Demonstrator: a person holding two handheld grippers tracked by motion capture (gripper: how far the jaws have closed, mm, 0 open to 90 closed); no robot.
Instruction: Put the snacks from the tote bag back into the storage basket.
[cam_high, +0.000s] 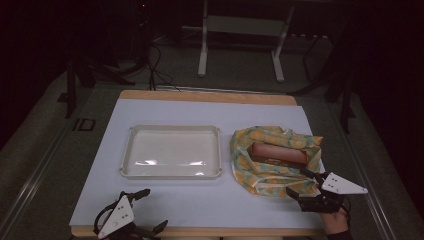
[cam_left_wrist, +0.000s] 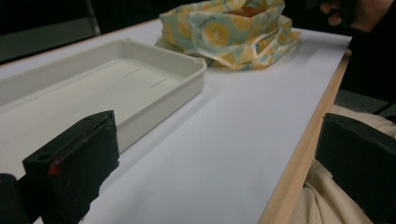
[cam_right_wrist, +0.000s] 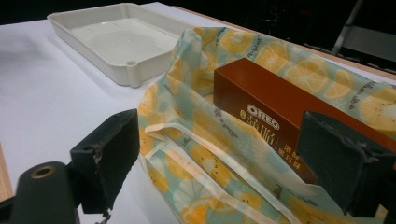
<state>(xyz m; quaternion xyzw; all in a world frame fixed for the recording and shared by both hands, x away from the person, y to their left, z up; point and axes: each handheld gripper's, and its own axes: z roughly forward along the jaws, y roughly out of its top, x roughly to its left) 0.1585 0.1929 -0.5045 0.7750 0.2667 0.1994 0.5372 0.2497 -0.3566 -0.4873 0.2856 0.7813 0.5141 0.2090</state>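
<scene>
I can't see the far end of the brown Oreo box (cam_right_wrist: 261, 105); the lemon-print bag (cam_high: 272, 160) swallows it. The box lies inside the open bag near the table's (cam_high: 200, 205) right edge, beside the white tray (cam_high: 172, 151). My right gripper (cam_high: 302, 182) spreads wide around the bag's near rim, pinching nothing. My left gripper (cam_high: 142, 210) rests spread and empty at the near-left edge.

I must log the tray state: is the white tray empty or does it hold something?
Empty. The white tray shows only its bare floor; the brown box lies in the lemon-print bag beside it.
</scene>
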